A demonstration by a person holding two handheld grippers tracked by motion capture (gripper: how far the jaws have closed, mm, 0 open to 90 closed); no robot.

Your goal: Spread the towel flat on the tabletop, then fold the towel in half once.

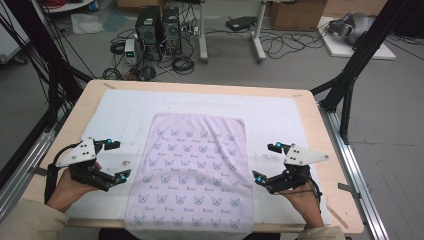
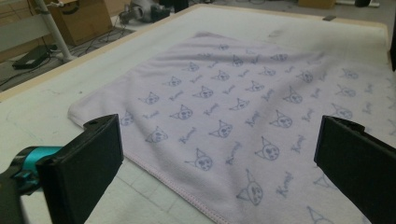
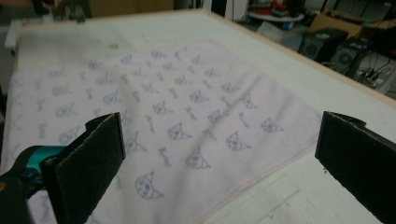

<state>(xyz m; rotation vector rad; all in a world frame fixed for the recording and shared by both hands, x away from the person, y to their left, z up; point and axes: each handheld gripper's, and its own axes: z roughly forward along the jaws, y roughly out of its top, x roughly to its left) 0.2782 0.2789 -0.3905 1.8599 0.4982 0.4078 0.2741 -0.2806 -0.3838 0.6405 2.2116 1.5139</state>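
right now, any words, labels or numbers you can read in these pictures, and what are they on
Towel: a short cursive word is printed beside each cat-face motif, repeated across the pink cloth, but it is too blurred to read in the left gripper view and the right gripper view, and too small in the high view.
Computer towers and cardboard boxes on the floor: no legible label.
No numbers or signs can be read.

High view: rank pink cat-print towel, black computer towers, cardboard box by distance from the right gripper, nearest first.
From the right gripper:
1. Pink cat-print towel, just to its left on the white mat.
2. Cardboard box, on the floor beyond the table's far right.
3. Black computer towers, on the floor beyond the far left; not far behind the box.
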